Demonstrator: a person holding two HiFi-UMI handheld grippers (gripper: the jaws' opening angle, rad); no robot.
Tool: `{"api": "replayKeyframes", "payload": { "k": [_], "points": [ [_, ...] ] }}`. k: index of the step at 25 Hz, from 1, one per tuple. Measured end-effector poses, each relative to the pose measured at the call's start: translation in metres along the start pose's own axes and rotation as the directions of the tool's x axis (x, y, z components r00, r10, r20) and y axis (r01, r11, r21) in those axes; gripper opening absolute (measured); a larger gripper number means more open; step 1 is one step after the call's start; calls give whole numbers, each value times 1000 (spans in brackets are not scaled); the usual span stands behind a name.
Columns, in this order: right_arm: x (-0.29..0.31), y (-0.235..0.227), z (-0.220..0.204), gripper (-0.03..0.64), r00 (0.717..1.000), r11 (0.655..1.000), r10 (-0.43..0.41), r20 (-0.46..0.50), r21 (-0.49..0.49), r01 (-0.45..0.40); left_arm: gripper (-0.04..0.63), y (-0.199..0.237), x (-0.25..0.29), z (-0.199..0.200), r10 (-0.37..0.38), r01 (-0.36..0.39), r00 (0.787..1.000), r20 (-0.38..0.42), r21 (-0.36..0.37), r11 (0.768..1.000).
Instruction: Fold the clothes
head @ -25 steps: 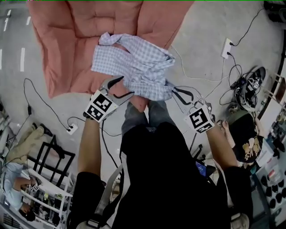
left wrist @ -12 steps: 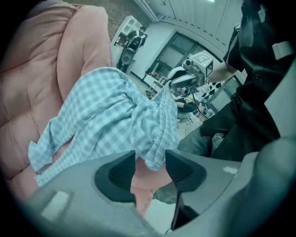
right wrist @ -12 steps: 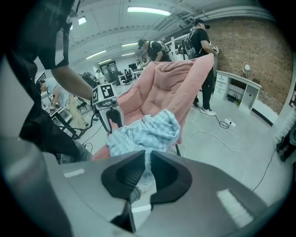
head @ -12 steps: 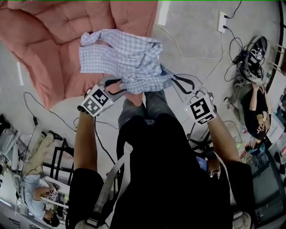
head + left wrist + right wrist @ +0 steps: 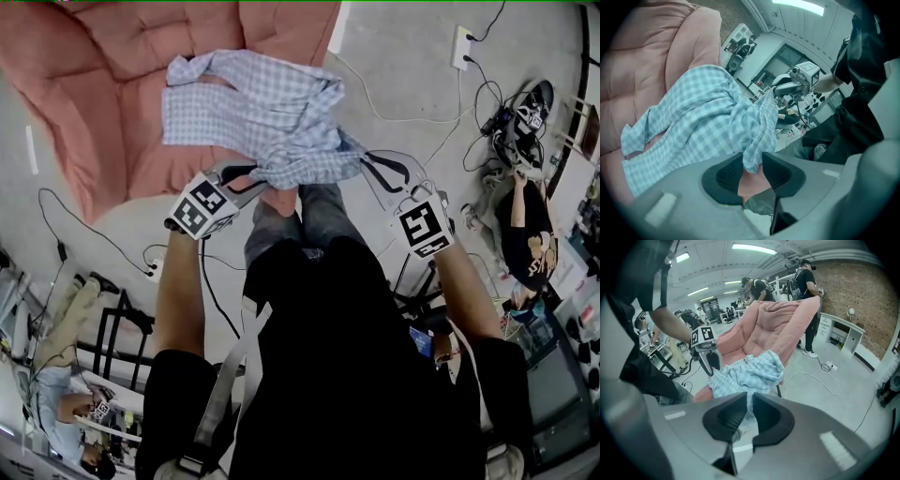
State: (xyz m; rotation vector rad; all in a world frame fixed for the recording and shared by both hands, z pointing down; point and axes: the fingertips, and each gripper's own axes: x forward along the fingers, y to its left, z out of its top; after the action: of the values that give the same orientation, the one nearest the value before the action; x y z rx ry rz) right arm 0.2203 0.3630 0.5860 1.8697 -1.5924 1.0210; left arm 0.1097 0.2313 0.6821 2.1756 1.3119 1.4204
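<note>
Right tool [image 5: 749,413], tilted down, grips shirt [image 5: 262,112]; left tool [image 5: 752,171] has just been closing onto it

An open-plan lab or workshop — brick wall [image 5: 865,291], ceiling strip lights [image 5: 751,248], cables [image 5: 405,120] trailing over a bare concrete floor [image 5: 403,56].

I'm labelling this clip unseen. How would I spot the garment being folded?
Find the big salmon-pink cushioned chair across the top of the head view. Crumpled on its near edge lies the shirt, the only blue-and-white checked cloth against that plain pink.
</note>
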Motion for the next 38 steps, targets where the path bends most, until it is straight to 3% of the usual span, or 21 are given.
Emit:
{"api": "replayKeyframes", "payload": {
  "k": [2,6,14,20,23,29,32,38],
  "points": [
    [-2,5,-2,44,1000,1000,-13,-6,-4,13,92,-1,-2,0,16,-17,1000,23,8,1000],
    [-10,18,0,44,999,999,-42,-3,-12,42,66,-10,-16,0,28,-30,999,43,35,999],
    [-36,69,22,44,994,994,-105,36,-38,107,51,-49,-73,-13,117,-125,991,67,130,984],
    [-55,97,59,44,983,985,-150,106,-74,158,46,-74,-133,-8,196,-219,970,143,164,962],
    [-65,99,89,44,973,977,-165,161,-107,183,44,-80,-167,6,257,-290,950,179,192,937],
    [-91,106,144,43,951,964,-140,276,-181,195,43,-100,-225,26,376,-431,883,282,168,887],
    [-99,118,185,44,934,955,-95,344,-233,183,43,-106,-270,30,448,-518,819,359,124,847],
    [-106,164,269,43,895,913,-4,446,-364,185,43,-135,-366,17,586,-678,680,441,75,731]
  ]
}}
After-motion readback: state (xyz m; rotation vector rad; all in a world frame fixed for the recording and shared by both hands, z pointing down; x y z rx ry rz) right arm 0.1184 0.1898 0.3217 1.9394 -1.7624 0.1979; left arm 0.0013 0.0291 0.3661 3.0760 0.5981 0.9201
